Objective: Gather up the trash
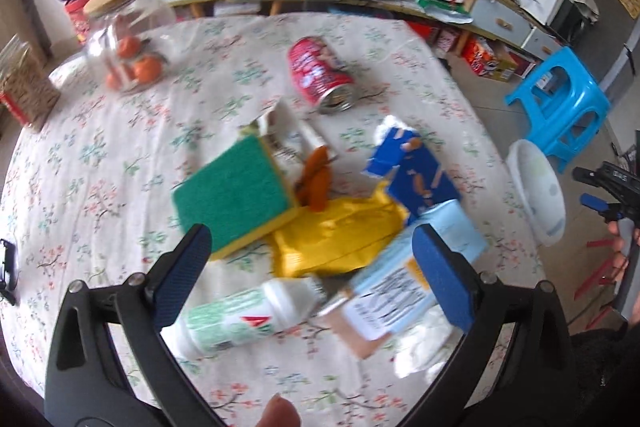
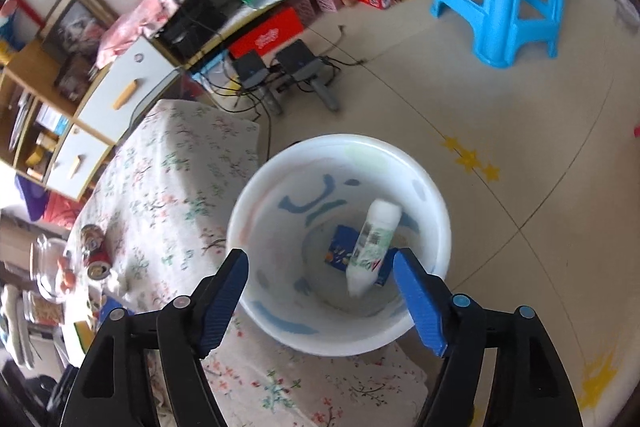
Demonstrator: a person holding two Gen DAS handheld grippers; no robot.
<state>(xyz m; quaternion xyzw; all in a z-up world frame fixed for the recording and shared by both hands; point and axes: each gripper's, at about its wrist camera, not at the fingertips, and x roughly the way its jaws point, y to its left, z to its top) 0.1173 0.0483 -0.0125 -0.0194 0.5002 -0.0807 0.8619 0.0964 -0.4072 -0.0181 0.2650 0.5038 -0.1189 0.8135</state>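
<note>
A white bottle [image 2: 374,239] with a green-printed label lies tilted inside the white bucket [image 2: 256,211], cap end up toward the far wall, its lower end resting on a blue wrapper [image 2: 340,253] at the bottom. The right tool [image 2: 320,291] hangs above the bucket's near rim, pointing steeply down, its blue pads spread wide with nothing between them; the bottle sits free below, apart from both pads. The bucket stands on the floor, right against the corner of the cloth-covered bench [image 2: 168,163]. In the left wrist view, the left tool [image 1: 310,275] also tilts steeply down over the trash heap on the bench, jaws released and empty, a fingertip [image 1: 280,413] showing at the bottom edge. Between and beyond its pads lie a second white bottle [image 1: 244,315], a pale blue labelled packet [image 1: 400,291], a yellow wrapper [image 1: 336,239], a green sponge [image 1: 232,191], a torn blue carton [image 1: 416,171] and, farther off, a red can [image 1: 322,73] on its side. A glass jar [image 1: 124,39] stands near the bench's far left edge.
</note>
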